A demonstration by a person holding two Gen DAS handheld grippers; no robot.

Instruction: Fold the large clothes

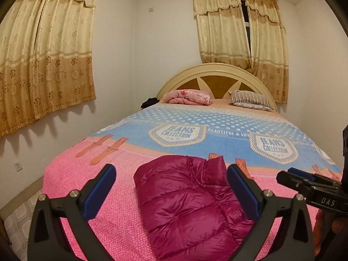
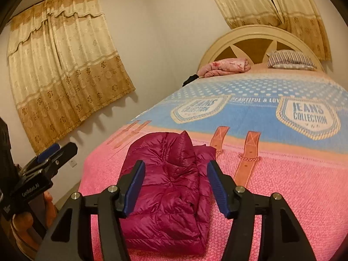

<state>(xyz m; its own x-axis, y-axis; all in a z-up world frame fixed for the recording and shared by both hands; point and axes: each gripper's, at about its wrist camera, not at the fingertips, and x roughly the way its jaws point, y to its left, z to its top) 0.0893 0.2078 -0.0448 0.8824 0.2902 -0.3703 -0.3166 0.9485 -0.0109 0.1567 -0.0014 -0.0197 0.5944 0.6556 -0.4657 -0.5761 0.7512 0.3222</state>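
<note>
A magenta quilted puffer jacket (image 1: pixel 187 204) lies folded into a compact bundle on the pink end of the bed; it also shows in the right wrist view (image 2: pixel 169 191). My left gripper (image 1: pixel 171 174) is open and empty, held above the jacket's near end with its fingers apart on either side. My right gripper (image 2: pixel 176 169) is open and empty, also above the jacket. The right gripper shows at the right edge of the left wrist view (image 1: pixel 304 180), and the left gripper at the left edge of the right wrist view (image 2: pixel 52 154).
The bed has a pink and blue printed cover (image 1: pixel 217 134). A pink folded blanket (image 1: pixel 189 96) and a striped pillow (image 1: pixel 250 100) lie by the arched headboard (image 1: pixel 217 74). Curtains (image 1: pixel 43 61) hang on the left wall. A strip of tiled floor (image 1: pixel 19 221) runs left of the bed.
</note>
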